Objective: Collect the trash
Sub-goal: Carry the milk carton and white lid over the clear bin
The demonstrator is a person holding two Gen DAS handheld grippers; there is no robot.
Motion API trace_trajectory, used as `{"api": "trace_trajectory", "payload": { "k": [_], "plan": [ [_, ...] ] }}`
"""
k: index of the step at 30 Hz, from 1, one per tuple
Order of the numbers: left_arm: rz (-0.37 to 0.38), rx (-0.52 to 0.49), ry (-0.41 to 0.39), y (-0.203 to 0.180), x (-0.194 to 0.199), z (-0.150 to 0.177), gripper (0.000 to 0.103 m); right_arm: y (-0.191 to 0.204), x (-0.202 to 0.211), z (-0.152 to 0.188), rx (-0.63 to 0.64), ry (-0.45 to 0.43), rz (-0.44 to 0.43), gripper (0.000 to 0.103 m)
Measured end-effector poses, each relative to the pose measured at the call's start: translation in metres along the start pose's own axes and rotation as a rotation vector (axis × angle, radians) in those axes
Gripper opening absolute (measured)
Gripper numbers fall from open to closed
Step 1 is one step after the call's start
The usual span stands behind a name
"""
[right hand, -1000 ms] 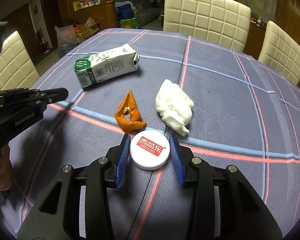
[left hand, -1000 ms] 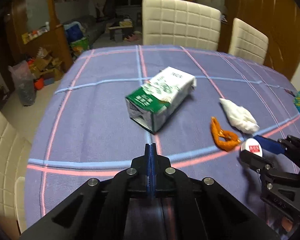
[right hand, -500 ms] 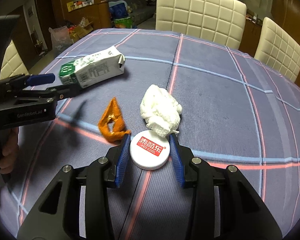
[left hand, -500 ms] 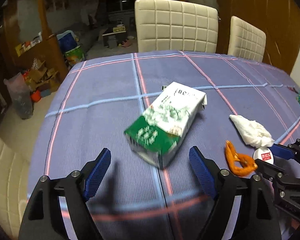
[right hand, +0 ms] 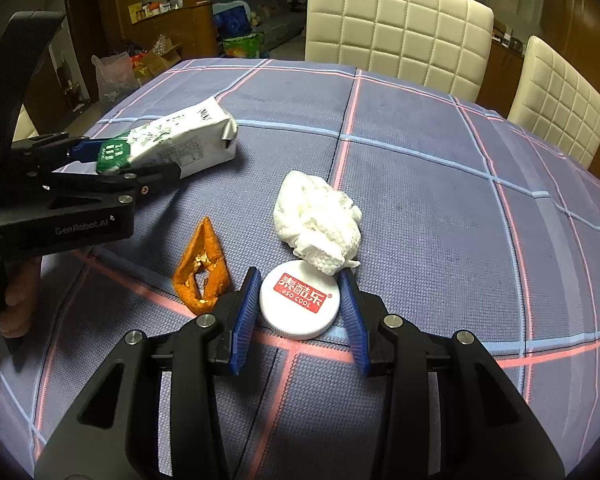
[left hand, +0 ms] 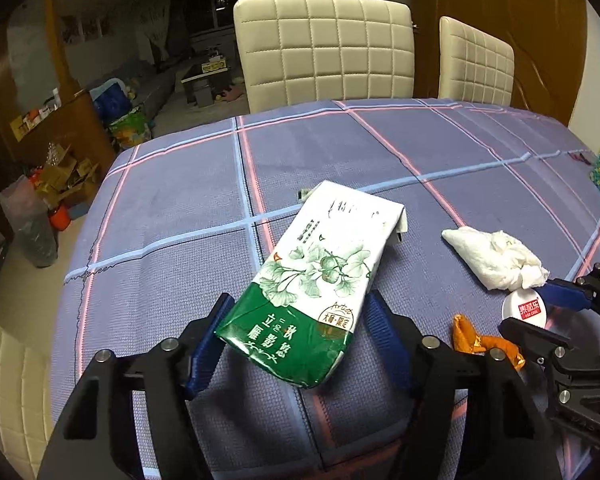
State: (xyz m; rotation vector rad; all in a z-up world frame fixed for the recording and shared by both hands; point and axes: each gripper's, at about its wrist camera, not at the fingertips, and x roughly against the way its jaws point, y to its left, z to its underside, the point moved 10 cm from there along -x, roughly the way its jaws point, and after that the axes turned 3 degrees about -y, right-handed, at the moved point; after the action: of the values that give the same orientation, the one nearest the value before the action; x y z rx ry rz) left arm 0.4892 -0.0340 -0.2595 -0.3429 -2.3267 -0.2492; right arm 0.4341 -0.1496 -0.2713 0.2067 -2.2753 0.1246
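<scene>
My left gripper [left hand: 296, 336] jaws are closing around the carton [left hand: 316, 280], not yet pressing; square up first. My right gripper [right hand: 298, 312] jaws clamp the lid [right hand: 299, 305].

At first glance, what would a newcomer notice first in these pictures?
The green-and-white carton lies on its side on the checked tablecloth, its green end between the closing jaws of the left gripper. Nearby, the right gripper clamps a white lid, beside a crumpled tissue and an orange peel.
</scene>
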Motion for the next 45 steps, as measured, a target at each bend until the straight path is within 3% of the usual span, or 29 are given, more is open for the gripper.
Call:
{"api": "trace_trajectory", "payload": {
  "k": [5, 19, 31, 40, 45],
  "plan": [
    [0.006, -0.010, -0.008, -0.005, 0.010, 0.001, 0.052, 0.002, 0.004, 0.002, 0.007, 0.000, 0.001, 0.041],
    [-0.001, -0.036, -0.018, -0.020, 0.059, 0.028, 0.051, 0.008, 0.041, 0.017, 0.018, -0.023, -0.003, 0.041],
    [-0.032, -0.025, -0.084, -0.021, 0.143, 0.055, 0.051, 0.036, 0.110, 0.029, 0.061, -0.100, -0.027, 0.041],
    [-0.115, 0.020, -0.125, -0.006, 0.210, 0.085, 0.051, 0.081, 0.159, 0.041, 0.111, -0.161, -0.084, 0.041],
    [-0.198, 0.034, -0.165, 0.013, 0.249, 0.101, 0.051, 0.114, 0.181, 0.046, 0.168, -0.190, -0.110, 0.041]
  ]
}}
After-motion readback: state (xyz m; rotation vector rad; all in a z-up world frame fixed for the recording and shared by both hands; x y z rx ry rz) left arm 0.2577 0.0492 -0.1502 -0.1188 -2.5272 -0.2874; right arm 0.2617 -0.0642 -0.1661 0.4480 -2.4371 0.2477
